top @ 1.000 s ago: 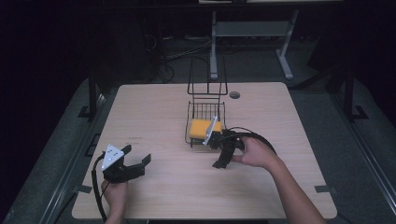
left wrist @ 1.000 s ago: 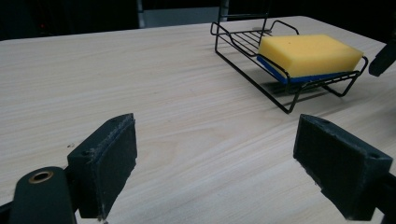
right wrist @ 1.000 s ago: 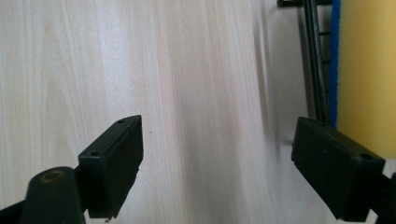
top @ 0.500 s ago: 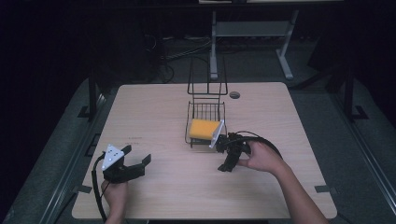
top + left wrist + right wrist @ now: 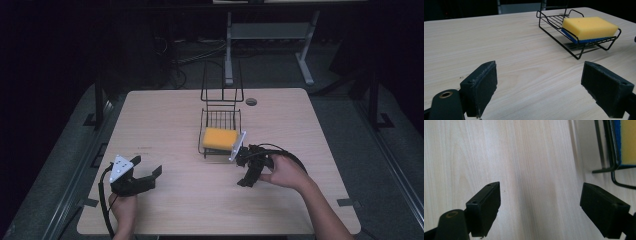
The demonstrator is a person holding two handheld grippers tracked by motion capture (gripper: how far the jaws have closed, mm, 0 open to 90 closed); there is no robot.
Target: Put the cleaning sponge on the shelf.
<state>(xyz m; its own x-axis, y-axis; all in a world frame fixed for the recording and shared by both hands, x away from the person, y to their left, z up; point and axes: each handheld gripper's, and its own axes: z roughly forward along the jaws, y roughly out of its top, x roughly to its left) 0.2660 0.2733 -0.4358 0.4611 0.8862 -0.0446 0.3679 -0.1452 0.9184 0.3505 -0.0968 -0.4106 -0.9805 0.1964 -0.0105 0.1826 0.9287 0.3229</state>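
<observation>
Right gripper (image 5: 248, 172) jaws wide apart, empty, just beside the wire rack (image 5: 220, 131); left gripper (image 5: 145, 176) likewise spread, holding nothing. Yellow sponge (image 5: 219, 138) lies in rack. Since a second ago, right gripper has drawn back from the sponge.

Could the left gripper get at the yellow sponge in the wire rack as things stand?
Probably yes. The left gripper is open over bare table, and the sponge lies uncovered on the wire rack; the right gripper sits beside the rack, not across the path.
</observation>
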